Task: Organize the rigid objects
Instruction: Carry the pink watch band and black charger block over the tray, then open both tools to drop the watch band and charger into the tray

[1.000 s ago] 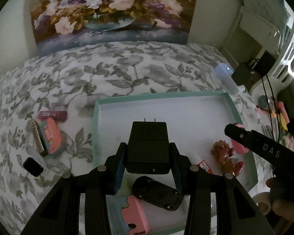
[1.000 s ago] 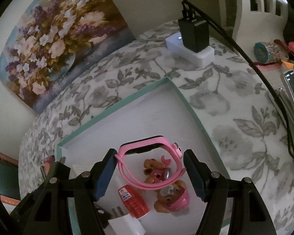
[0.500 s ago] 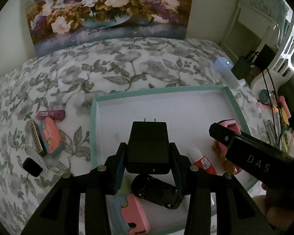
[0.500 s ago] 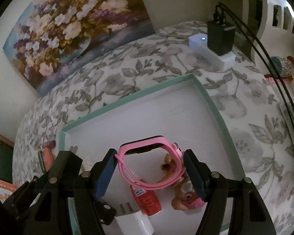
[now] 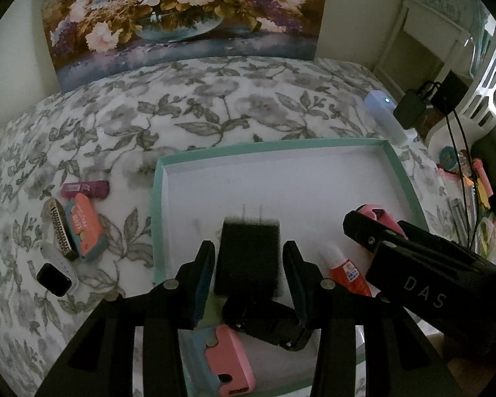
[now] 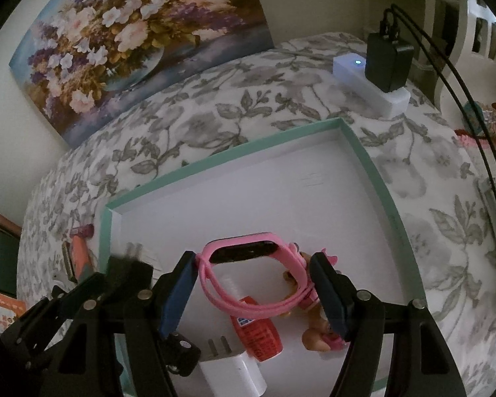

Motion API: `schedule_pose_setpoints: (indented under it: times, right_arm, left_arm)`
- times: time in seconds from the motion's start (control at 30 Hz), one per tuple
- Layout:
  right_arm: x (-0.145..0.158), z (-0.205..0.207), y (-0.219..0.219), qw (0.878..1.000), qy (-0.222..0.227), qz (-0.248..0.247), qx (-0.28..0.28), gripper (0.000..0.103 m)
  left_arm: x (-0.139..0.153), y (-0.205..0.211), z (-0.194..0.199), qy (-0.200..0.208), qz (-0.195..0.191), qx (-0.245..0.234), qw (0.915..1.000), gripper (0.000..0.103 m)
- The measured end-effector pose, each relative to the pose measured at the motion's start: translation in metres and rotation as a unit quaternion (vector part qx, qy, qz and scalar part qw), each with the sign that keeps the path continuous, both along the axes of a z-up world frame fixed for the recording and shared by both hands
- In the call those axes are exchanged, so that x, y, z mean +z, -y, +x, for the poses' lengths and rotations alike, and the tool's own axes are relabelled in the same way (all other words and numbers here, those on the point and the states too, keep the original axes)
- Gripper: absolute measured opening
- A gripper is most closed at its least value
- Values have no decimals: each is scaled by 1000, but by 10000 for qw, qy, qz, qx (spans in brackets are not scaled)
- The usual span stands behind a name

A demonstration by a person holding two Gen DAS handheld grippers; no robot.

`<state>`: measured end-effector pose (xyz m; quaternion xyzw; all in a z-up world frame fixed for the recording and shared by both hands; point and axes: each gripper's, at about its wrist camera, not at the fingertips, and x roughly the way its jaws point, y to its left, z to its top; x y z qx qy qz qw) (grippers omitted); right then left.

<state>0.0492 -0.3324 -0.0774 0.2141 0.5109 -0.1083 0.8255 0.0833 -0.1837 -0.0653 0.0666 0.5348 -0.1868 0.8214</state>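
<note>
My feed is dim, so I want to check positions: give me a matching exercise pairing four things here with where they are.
Things:
1. black charger
2. pink watch
3. purple tube
4. glue bottle

Places:
A. lying in the tray
B. in the right claw
C. on the flowered cloth, outside the tray
D. in the left claw

Pairs: 1-D, 2-B, 3-C, 4-A

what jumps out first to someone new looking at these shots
The pink watch clamped in the right gripper and the black charger in the left gripper, both over the teal-rimmed tray. Behind, a flower painting leans at the wall.
</note>
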Motion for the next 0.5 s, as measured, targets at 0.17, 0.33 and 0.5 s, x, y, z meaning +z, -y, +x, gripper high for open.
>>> schedule_pose_setpoints:
  times: [0.17, 0.33, 0.5]
  right_arm:
    - [-1, 0, 1, 10000, -13, 14, -33, 74]
    - [0, 0, 2, 10000, 26, 14, -81, 80]
    - [-3, 0, 3, 9999, -46, -16, -107, 83]
  left_arm:
    - [0, -3, 2, -46, 21, 31, 10000, 48]
    - [3, -8, 4, -39, 35, 121, 9999, 55]
    - [4, -19, 10, -89, -35, 338, 9994, 56]
